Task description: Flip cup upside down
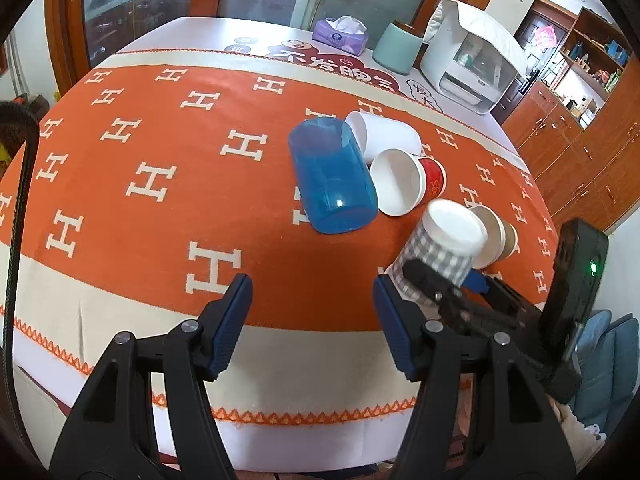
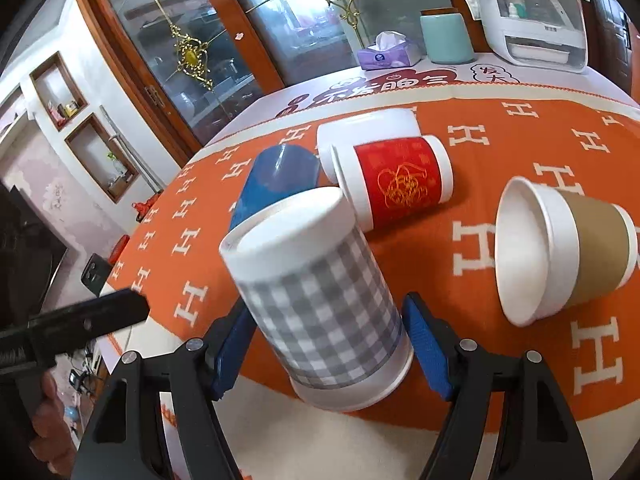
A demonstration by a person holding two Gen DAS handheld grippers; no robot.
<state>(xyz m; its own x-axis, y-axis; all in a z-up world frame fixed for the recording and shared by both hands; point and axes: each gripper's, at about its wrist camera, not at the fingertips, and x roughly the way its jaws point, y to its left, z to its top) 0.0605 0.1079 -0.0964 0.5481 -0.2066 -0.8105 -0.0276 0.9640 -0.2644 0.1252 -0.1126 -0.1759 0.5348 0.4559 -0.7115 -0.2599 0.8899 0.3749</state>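
My right gripper (image 2: 328, 344) is shut on a grey-and-white checked paper cup (image 2: 320, 300), holding it tilted with its base up and its rim low by the table's front edge. The same cup (image 1: 440, 248) and right gripper (image 1: 448, 280) show in the left wrist view. My left gripper (image 1: 312, 320) is open and empty above the front of the table, left of the held cup. A blue plastic cup (image 1: 332, 176), a plain white cup (image 1: 384, 136), a red paper cup (image 1: 408, 184) and a brown-sleeved cup (image 2: 560, 252) lie on their sides on the orange cloth.
The table carries an orange tablecloth with white H marks (image 1: 160, 184). At the back stand a purple tissue box (image 1: 340, 34), a teal canister (image 1: 398, 50) and a white appliance (image 1: 472, 64). Wooden cabinets (image 1: 580, 140) stand to the right.
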